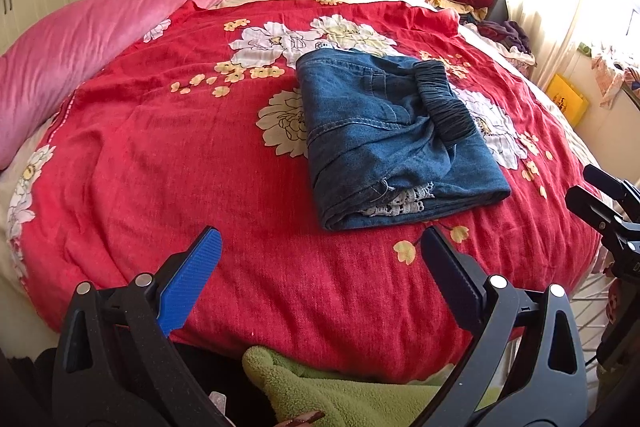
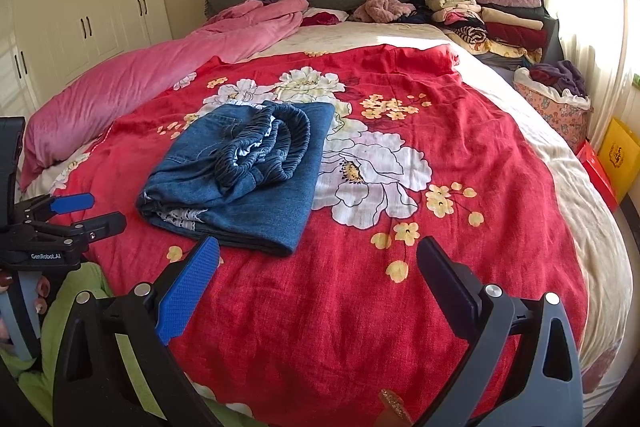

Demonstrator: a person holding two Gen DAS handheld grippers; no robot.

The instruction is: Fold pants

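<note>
The left gripper (image 1: 320, 247) hangs over the near edge of the bed with its jaws spread wide and nothing between them, and the right gripper (image 2: 318, 259) does the same a little to its right, also wide and empty; each shows at the edge of the other's view. Just beyond the fingertips, apart from both tools, the pants (image 1: 396, 135) lie on the red flowered blanket (image 1: 160, 147) as a squarish blue denim bundle, already doubled over on itself, with the dark gathered waistband (image 2: 276, 143) bunched on top and a bit of white lace trim (image 1: 400, 203) peeking from the near edge. Judging by the thick seams and soft creases, the denim looks moderately heavy and limp rather than stiff, not slippery against the rough blanket, and in no way fragile (the lace might snag, though). The layers will likely slide apart if lifted by one ply, so a hold should pinch the whole stack at a folded edge, best at the two near corners, one per gripper. The elastic waist is a poor grip, since it stretches and puckers.
</note>
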